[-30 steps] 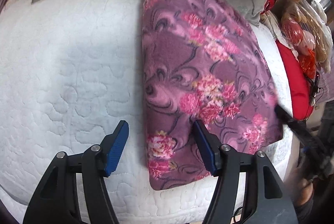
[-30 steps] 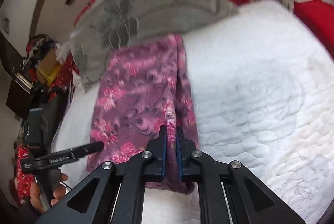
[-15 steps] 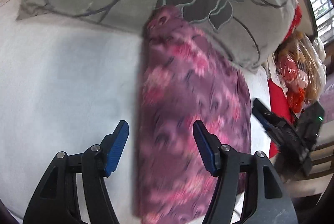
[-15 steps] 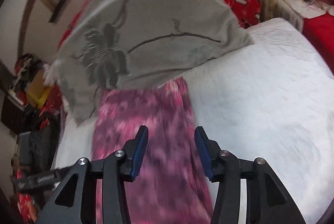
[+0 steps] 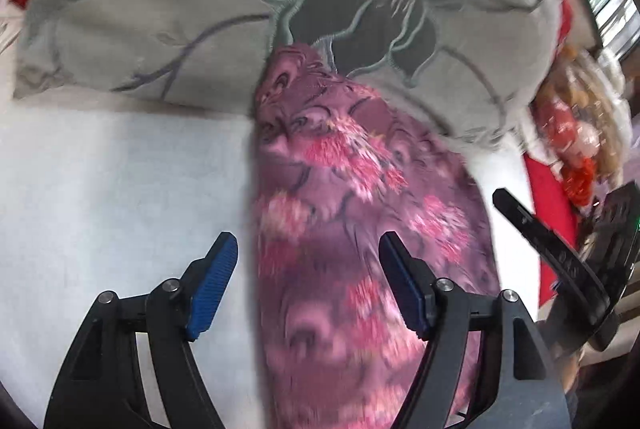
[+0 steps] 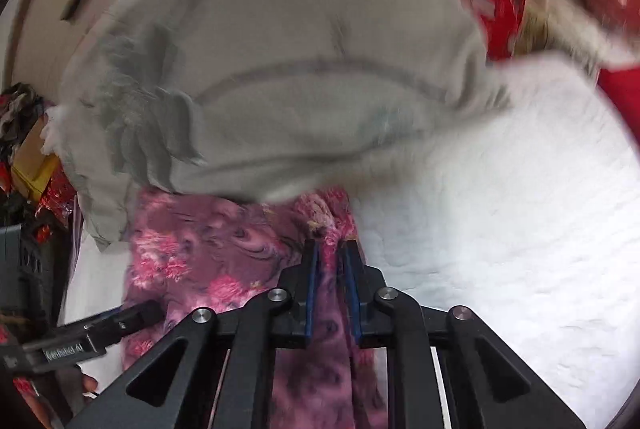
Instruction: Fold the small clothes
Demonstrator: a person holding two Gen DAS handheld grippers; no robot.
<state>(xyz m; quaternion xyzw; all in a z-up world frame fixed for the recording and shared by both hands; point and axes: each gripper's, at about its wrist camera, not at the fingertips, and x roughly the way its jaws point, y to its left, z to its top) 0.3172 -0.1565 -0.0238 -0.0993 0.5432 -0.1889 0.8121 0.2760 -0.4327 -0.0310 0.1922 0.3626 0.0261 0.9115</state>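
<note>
While its jaws are closing on a raised ridge of the purple floral garment (image 6: 240, 261), the right gripper (image 6: 330, 249) is pinching the cloth; the left gripper (image 5: 306, 261) is opening above it, gripping nothing. The garment is lying on the white bed (image 6: 500, 221), running under a grey pillow (image 5: 160, 29).

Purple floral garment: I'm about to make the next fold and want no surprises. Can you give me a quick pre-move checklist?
1. Right gripper has fabric between its pads: ok, jaws closing on the garment's far edge.
2. Left gripper free: ok, jaws opening, nothing pinched.
3. Garment's far end clear of the grey pillow: not ok, it touches.
4. White quilt beside the garment bare: ok.
5. Firmness of right grip: cannot tell.
</note>
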